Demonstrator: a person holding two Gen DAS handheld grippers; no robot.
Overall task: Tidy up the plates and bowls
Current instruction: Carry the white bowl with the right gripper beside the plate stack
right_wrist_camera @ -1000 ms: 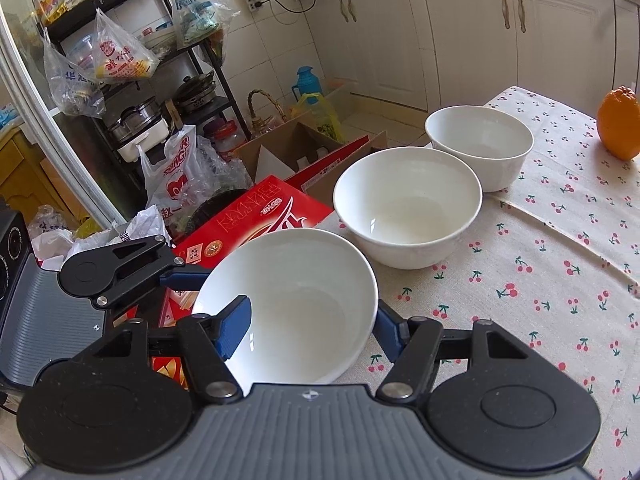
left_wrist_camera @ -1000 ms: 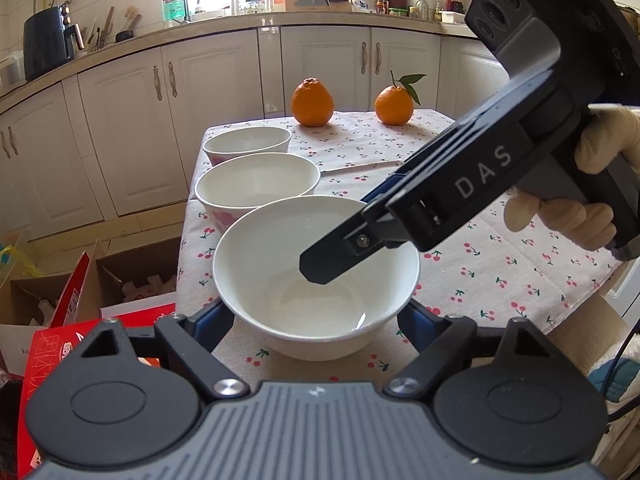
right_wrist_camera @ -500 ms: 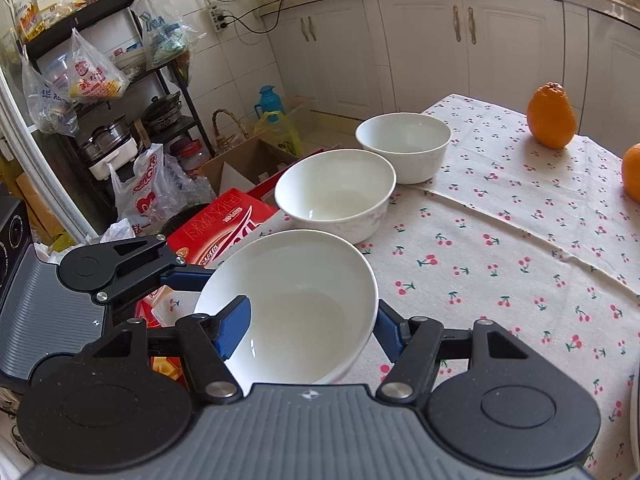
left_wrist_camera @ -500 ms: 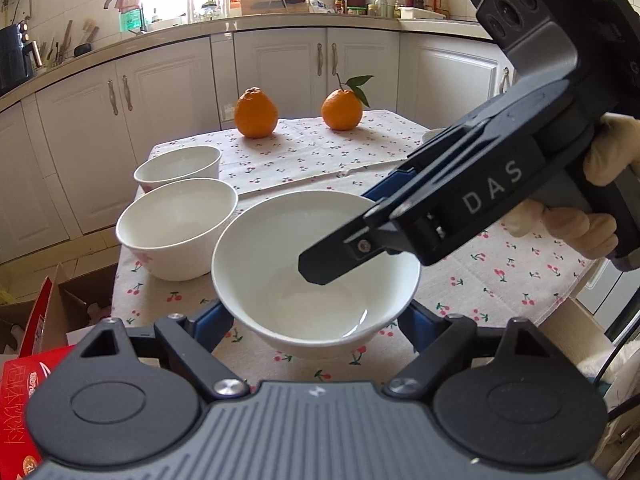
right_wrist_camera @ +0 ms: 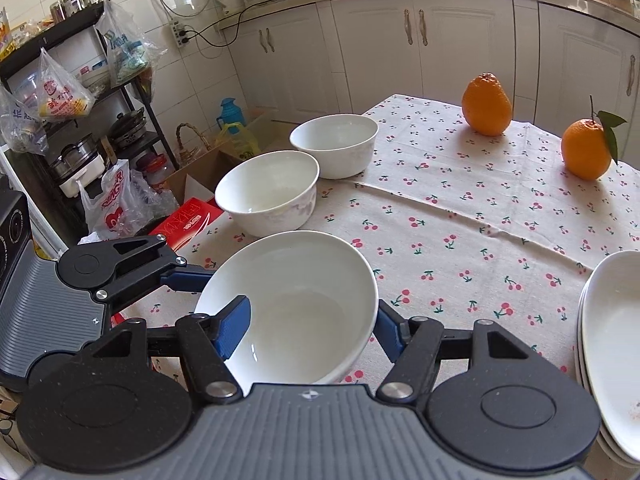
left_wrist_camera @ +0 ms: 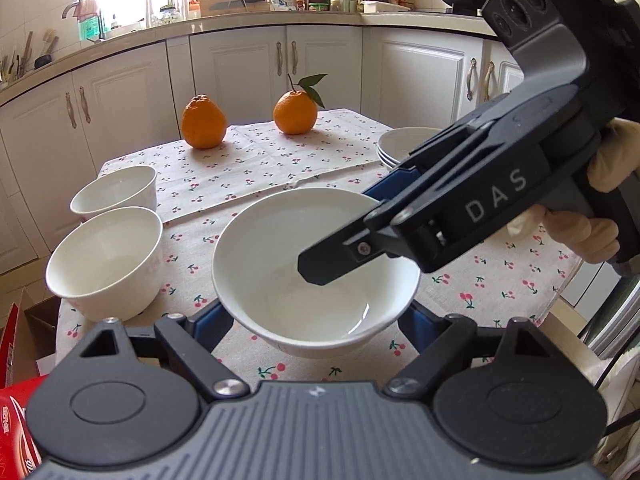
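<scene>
A wide white bowl (left_wrist_camera: 316, 268) sits between both tools, above the near part of a table covered by a cherry-print cloth (left_wrist_camera: 256, 168). The right gripper (right_wrist_camera: 308, 320) is clamped on this bowl: one blue finger pad (right_wrist_camera: 234, 326) lies inside the wall and the other presses the outer wall on the right. In the left wrist view the same tool reaches in from the right, its dark finger over the bowl's interior. The left gripper (left_wrist_camera: 316, 320) has its jaws spread wide, a blue pad on either side of the bowl's lower wall; whether these pads touch the bowl cannot be told.

To the left of the held bowl stand two further white bowls, a near bowl (left_wrist_camera: 106, 260) and a far bowl (left_wrist_camera: 116, 194), just beside each other close to the table's left edge. A stack of white plates (right_wrist_camera: 612, 352) rests at the right side of the table. Two oranges (left_wrist_camera: 203, 122) stand at the far end, the right one bearing a green leaf. White cabinets (left_wrist_camera: 240, 76) line the far wall.
</scene>
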